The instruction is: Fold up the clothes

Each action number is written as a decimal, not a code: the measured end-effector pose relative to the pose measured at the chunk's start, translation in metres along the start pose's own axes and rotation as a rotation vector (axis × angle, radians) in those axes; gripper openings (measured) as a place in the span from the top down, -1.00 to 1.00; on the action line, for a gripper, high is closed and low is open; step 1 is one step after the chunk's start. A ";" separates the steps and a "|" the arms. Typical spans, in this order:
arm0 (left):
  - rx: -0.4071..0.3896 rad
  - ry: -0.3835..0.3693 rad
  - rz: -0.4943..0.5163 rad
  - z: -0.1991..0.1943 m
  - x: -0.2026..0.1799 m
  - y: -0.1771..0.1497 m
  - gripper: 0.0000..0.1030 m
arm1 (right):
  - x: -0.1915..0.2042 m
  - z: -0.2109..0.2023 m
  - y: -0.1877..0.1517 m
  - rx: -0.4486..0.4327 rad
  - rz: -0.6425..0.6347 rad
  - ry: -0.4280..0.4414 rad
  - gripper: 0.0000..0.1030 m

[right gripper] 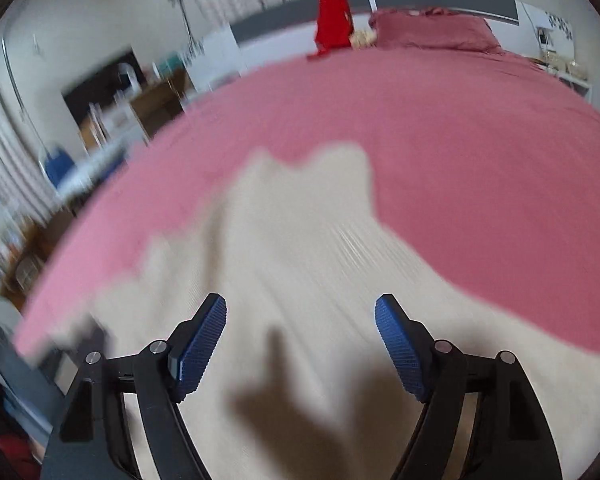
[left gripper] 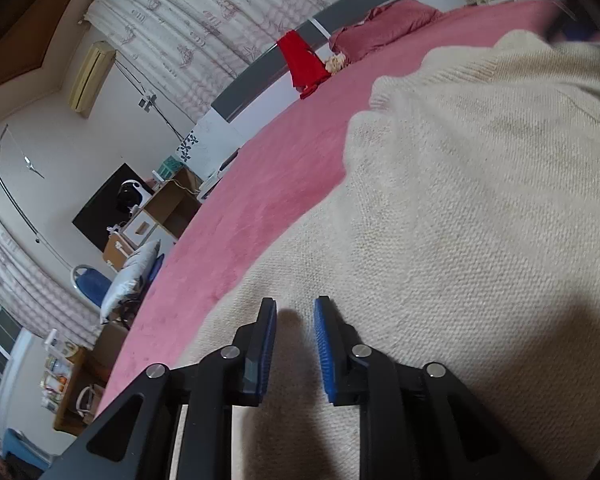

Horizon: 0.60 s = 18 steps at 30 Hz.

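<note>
Pink bedspread [right gripper: 480, 152], bedroom; cream knit sweater [right gripper: 300, 264] spread lower centre, rumpled, no tidy fold visible, most folding judged outstanding; left gripper [left gripper: 295, 320] narrowly parted, empty, above knit; right gripper [right gripper: 300, 320] wide apart, empty; red garment [right gripper: 334, 20] top centre

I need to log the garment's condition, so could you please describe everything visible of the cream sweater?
The cream sweater is a knitted garment with a fine, even weave and a ribbed edge showing at its far end. It lies spread on the pink bedspread, lumpy and rumpled rather than flat, with uneven outer edges. Both tongs, left and right, are above it with jaws apart, casting shadows on it; neither grips the fabric.
</note>
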<state>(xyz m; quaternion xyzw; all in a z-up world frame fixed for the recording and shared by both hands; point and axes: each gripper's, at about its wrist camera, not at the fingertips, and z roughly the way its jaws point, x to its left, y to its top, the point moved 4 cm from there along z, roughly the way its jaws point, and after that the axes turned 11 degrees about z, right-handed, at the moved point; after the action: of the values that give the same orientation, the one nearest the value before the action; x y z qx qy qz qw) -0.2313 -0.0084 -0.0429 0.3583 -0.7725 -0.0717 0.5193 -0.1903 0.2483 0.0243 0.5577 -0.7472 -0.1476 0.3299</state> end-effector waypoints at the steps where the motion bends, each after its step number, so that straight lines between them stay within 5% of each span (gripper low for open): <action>1: 0.007 0.006 0.008 -0.002 0.001 -0.003 0.54 | -0.008 0.000 -0.009 0.022 -0.023 -0.042 -0.50; 2: 0.015 0.012 0.016 -0.003 0.003 -0.007 0.54 | -0.023 0.006 -0.020 0.039 -0.053 -0.131 -0.42; 5: 0.053 0.022 0.027 -0.009 0.010 -0.029 0.54 | -0.050 0.000 -0.024 -0.031 -0.115 -0.208 -0.39; 7: 0.079 0.016 0.026 -0.011 0.015 -0.041 0.54 | -0.068 -0.007 -0.018 -0.048 -0.034 -0.261 -0.39; 14: 0.136 -0.044 0.134 -0.018 0.017 -0.037 0.54 | -0.061 -0.062 -0.022 -0.056 0.110 -0.125 -0.44; 18: 0.079 -0.042 0.081 -0.053 0.019 -0.013 0.49 | -0.046 -0.096 -0.058 -0.014 0.108 -0.039 -0.54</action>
<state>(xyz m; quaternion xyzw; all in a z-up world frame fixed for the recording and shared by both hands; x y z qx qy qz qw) -0.1840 -0.0166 -0.0112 0.3452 -0.7994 -0.0278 0.4910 -0.0773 0.2856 0.0458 0.5110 -0.7816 -0.1458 0.3267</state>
